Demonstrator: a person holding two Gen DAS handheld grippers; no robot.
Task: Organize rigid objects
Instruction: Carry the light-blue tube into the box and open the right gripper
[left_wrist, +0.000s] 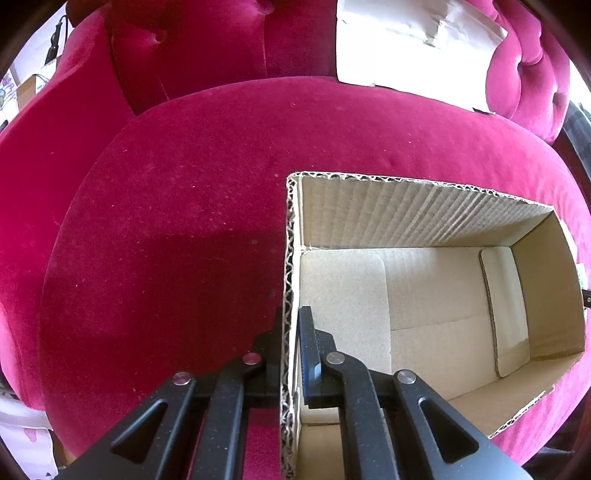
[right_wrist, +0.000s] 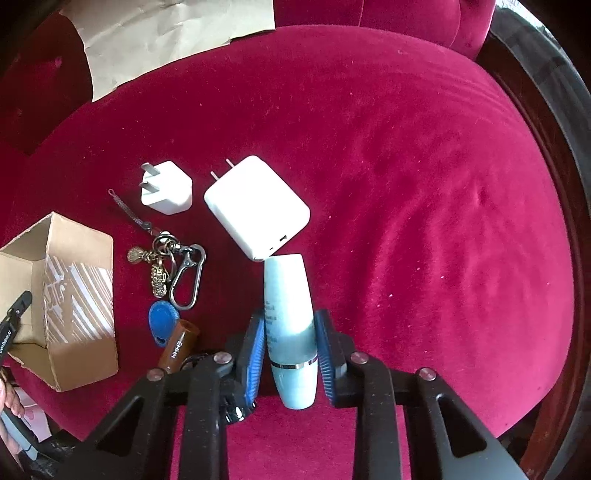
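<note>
The left gripper (left_wrist: 291, 332) is closed tight on the near side wall of the cardboard box (left_wrist: 424, 221), one finger outside and one inside; the box sits open and bare on the red velvet cushion (left_wrist: 166, 221), stretching away to the gripper's right.

The right gripper (right_wrist: 290, 343) points down over a pale blue bottle (right_wrist: 290, 321) lying on the cushion; its blue pads (right_wrist: 255, 354) sit at either side of the bottle, narrowed to its width and touching its sides.

Just past the bottle's far end lies a large white charger (right_wrist: 256, 206), touching it; a small white plug (right_wrist: 168, 192) is further left; keys on a ring (right_wrist: 173, 266), a blue tag (right_wrist: 162, 321) and a brown tube (right_wrist: 179, 347) lie left of the fingers; the box appears at far left.
</note>
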